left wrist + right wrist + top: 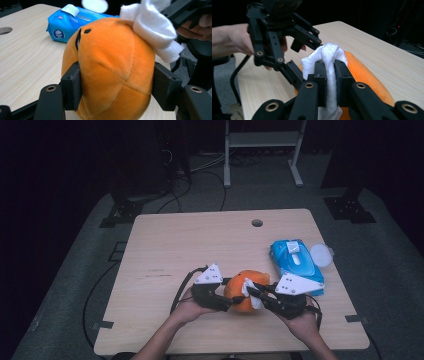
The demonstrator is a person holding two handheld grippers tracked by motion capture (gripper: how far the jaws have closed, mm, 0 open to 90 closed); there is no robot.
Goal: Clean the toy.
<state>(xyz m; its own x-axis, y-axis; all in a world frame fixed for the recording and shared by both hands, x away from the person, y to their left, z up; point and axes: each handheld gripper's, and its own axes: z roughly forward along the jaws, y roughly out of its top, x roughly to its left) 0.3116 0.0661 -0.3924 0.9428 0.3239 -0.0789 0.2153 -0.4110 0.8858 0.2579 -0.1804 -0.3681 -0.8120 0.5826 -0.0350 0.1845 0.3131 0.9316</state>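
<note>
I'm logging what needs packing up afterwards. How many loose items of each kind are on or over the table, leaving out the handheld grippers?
Orange plush toy: 1
White wipe: 1
Blue pack of wet wipes: 1
Round white lid: 1
Total: 4

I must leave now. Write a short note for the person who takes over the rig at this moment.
Left gripper: shut on the orange plush, pads pressing both its sides.
Right gripper: shut on a white wipe, which lies on top of the plush.
Plush is near the table's front edge; the blue wipe pack lies to its right, a white lid beside it.
Done: plush held, wipe taken and on it.
Left: probably wipe the plush, then put both down.
</note>
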